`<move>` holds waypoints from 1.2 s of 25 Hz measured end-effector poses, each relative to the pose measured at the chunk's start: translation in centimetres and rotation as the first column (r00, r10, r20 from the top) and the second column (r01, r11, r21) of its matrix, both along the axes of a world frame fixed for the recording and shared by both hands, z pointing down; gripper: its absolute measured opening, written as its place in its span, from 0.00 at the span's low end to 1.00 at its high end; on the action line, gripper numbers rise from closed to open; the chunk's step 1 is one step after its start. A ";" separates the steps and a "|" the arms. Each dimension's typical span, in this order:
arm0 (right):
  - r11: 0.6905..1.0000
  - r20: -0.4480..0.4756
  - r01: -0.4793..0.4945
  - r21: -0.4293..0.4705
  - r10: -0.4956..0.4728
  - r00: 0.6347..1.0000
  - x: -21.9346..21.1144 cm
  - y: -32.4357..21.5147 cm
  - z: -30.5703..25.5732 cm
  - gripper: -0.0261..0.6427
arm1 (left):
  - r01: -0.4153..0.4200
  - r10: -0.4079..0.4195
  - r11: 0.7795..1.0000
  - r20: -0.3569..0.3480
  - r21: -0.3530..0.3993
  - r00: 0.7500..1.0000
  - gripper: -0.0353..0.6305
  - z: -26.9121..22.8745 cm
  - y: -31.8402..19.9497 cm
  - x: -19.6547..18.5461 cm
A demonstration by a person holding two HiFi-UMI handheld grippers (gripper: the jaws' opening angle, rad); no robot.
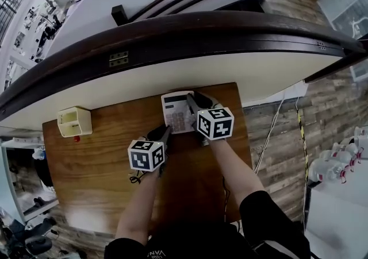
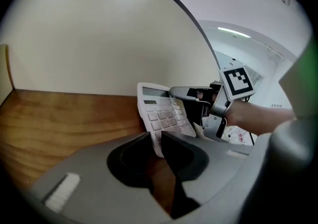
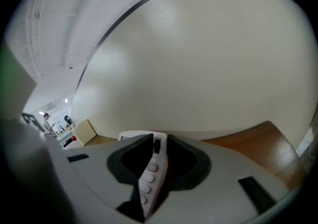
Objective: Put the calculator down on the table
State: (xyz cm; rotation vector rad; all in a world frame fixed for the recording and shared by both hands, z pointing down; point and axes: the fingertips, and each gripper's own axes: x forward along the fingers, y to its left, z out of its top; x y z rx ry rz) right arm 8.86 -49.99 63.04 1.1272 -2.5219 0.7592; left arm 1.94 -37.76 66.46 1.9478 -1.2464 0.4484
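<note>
At the left of the wooden table (image 1: 98, 166) a small cream box (image 1: 75, 121) stood near the back edge, with a red object (image 1: 76, 138) just in front of it. The person's left forearm (image 1: 141, 206) reached forward and slightly inward over the tabletop. The left gripper (image 1: 165, 132) was angled downward toward the wood, its marker cube facing up at the camera. Its jaws stood at a narrow gap, closed on the near lower corner of the calculator (image 1: 177, 113). In the left gripper view the thin white edge ran straight between the two dark pads.

The calculator sat near the middle of the table's far edge, close to the pale curved wall (image 1: 190, 74), keys facing up and its display end toward the wall. In the left gripper view it looked tilted, the display end higher than the gripped corner. Whether any part of it touched the wood could not be told.

The right gripper (image 1: 192, 100) came in from the calculator's right side, pointing less steeply down than the left. Its jaws were pinched on the right edge, and the right gripper view showed the body edge-on between the pads with a row of keys visible. The right forearm (image 1: 238, 169) stretched forward from the lower right. Beyond the table's right edge lay plank floor (image 1: 322, 103) with cables (image 1: 270, 131) trailing across it.
</note>
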 end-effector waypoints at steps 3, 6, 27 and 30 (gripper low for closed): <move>1.000 -0.033 -0.004 0.022 0.004 0.999 -0.1 -0.1 0.0 0.13 | -0.021 0.021 1.000 0.040 0.006 0.999 0.15 0.2 -0.2 0.0; 0.999 -0.056 -0.008 0.048 0.010 0.998 -0.1 -0.3 0.0 0.13 | -0.025 0.024 1.000 0.053 0.018 0.998 0.15 0.1 -0.5 0.1; 0.989 -0.097 -0.082 0.127 0.095 0.991 2.1 3.0 -1.7 0.15 | 0.128 -0.124 0.968 -0.034 0.215 0.992 0.26 -2.7 -0.1 -2.3; 0.989 -0.103 -0.092 0.116 0.104 0.989 2.6 4.6 -1.9 0.15 | 0.141 -0.133 0.963 -0.051 0.228 0.990 0.26 -3.5 0.9 -2.7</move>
